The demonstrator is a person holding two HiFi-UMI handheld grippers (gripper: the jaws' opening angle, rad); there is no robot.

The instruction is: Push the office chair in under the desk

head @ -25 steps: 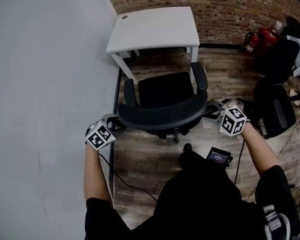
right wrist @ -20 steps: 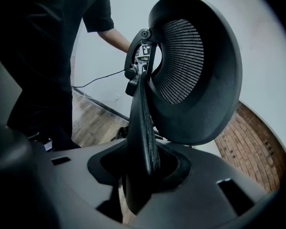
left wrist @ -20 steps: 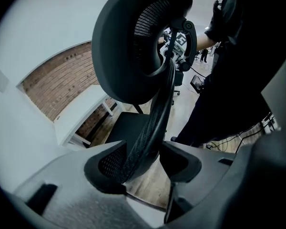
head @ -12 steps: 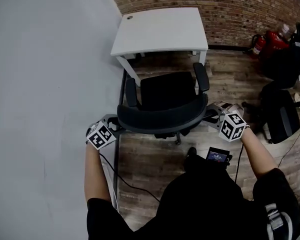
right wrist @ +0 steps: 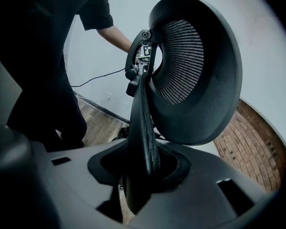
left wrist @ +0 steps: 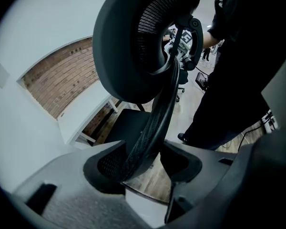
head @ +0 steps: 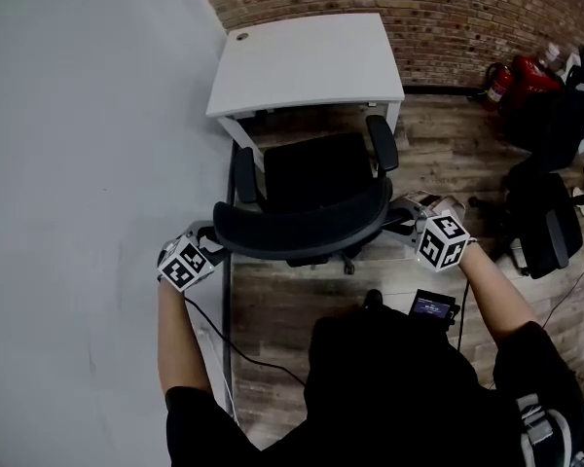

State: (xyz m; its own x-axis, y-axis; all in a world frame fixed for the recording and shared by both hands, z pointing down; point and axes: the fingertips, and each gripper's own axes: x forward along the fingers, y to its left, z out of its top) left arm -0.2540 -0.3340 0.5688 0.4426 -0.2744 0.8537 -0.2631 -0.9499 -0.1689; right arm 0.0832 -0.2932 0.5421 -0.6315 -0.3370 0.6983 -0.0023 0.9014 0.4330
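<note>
Left gripper: my jaws wide, straddling the backrest rim, which leans on one jaw. Right gripper: clamped on the opposite rim. Office chair: seat front at the white worktop edge, not yet under. I judge it heavy but free-rolling; mesh yields, so push the stiff rim evenly or it swivels.

Head view light: soft and even; pale wall and white desk top brightest, no hard shadows.
Dark areas: black clothing at bottom loses detail.
Distortion: fisheye bending throughout; gripper views have black corners.
Focus: chair back mesh sharp, near foreground soft.
</note>
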